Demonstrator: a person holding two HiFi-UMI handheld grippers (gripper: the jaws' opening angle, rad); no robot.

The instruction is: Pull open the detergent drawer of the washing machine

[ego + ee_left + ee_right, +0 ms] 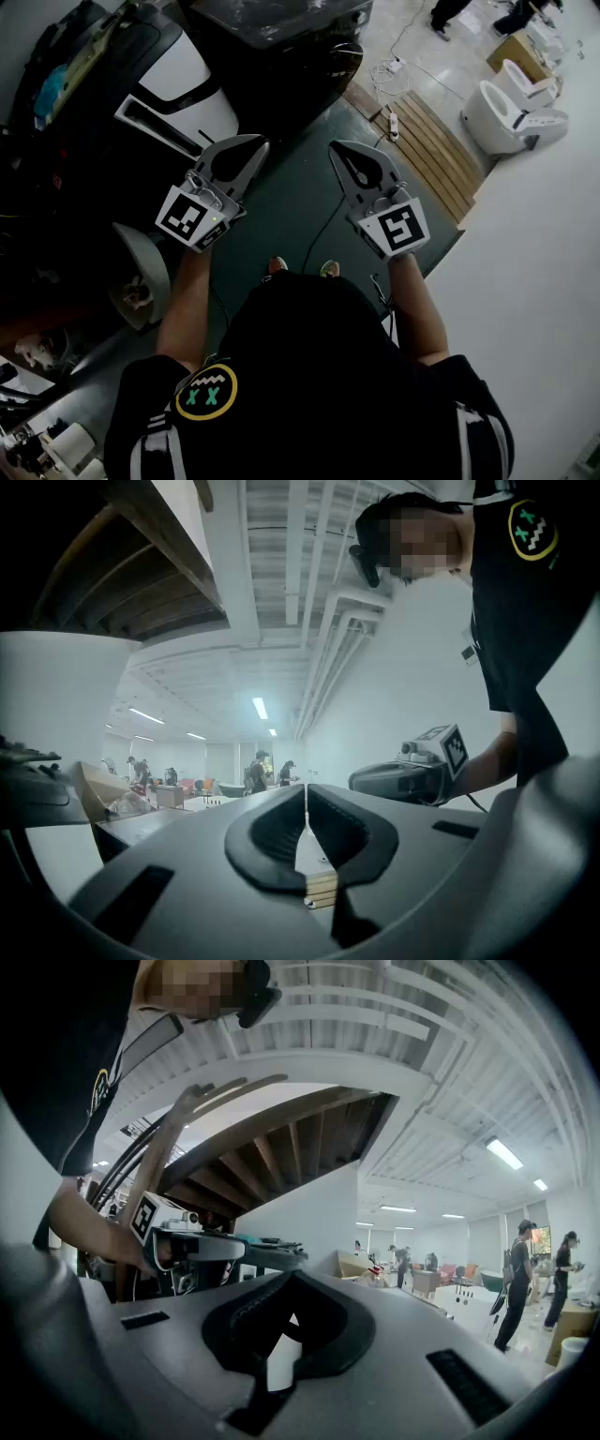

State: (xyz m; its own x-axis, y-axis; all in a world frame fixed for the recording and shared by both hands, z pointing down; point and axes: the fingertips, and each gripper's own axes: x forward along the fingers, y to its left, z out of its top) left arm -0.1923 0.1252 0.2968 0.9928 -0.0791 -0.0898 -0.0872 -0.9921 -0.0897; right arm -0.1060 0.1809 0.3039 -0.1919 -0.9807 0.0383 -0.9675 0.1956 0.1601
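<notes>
In the head view my two grippers are held level side by side above a dark green floor. The left gripper point(262, 142) is shut with nothing between its jaws. The right gripper point(336, 147) is shut and empty too. A dark washing machine point(281, 42) stands ahead of both, well beyond the fingertips. A white-and-black appliance point(173, 84) sits to its left. I cannot make out a detergent drawer. In the left gripper view the left gripper point(306, 791) has its pads together, with the right gripper point(412, 775) alongside. In the right gripper view the right gripper point(292, 1277) is closed against open room.
A wooden pallet point(441, 150) and a power strip point(393, 124) with cables lie right of the dark machine. White toilets point(511, 108) stand at the far right. A pale basin point(141, 272) sits low at the left. My shoes point(277, 266) are below the grippers.
</notes>
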